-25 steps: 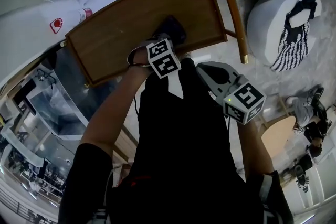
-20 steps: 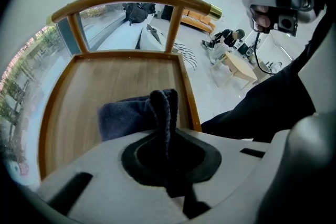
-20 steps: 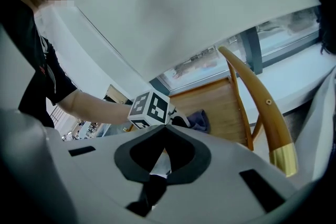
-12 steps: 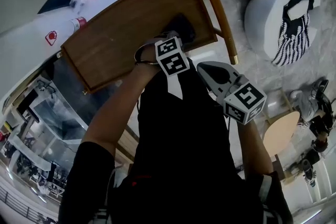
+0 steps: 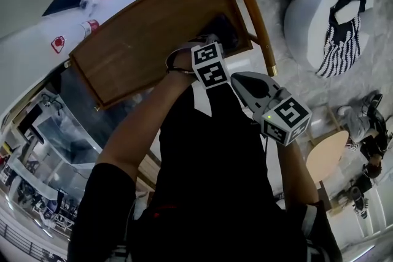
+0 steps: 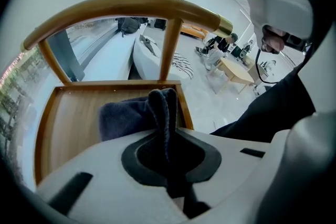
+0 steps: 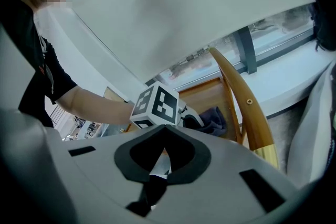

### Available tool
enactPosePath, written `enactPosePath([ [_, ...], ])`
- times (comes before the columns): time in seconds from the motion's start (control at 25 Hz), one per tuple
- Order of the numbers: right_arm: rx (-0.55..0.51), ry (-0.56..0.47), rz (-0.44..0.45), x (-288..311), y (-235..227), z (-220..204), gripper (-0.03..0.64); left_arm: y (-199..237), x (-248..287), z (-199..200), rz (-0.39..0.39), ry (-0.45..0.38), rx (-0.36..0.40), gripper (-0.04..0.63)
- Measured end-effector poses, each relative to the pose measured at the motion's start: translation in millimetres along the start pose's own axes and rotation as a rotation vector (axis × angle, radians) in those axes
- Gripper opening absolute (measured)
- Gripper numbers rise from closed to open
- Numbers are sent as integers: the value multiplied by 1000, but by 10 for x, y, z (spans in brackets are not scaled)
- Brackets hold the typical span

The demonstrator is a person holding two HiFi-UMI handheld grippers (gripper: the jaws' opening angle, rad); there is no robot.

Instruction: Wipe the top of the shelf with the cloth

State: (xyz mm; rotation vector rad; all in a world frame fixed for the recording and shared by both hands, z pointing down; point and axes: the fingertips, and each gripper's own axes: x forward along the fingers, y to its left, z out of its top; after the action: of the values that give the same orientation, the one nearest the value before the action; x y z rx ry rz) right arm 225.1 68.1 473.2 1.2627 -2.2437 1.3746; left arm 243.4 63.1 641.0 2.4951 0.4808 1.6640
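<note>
The left claw is clamped on the dark blue-grey cloth, which lies on the brown wooden shelf top at its right edge. Wiping looks mid-course, with no telling how much is left. The right claw is closed and empty.

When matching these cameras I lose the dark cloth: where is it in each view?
Head view: cloth upper centre, at the shelf's right end.
Left gripper view: cloth at centre, pinched in the left tool.
Right gripper view: cloth right of centre.
Shared landmark: curved wooden rail beside it.
</note>
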Motion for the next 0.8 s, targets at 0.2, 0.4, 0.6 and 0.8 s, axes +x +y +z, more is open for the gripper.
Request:
enactPosePath([
  [0.2,-26,11,12,69,116,34,5,-13,-129,-44,10,-68,-78,37],
  [0.4,-60,22,32,224,334,102,5,92,-604,-156,67,-191,-182,38],
  [0.6,-125,31,76,438,640,237,5,270,-1195,-437,155,-277,-273,38],
  [0.8,-200,25,118,635,1061,435,5,294,-1911,-727,254,-362,-343,38],
])
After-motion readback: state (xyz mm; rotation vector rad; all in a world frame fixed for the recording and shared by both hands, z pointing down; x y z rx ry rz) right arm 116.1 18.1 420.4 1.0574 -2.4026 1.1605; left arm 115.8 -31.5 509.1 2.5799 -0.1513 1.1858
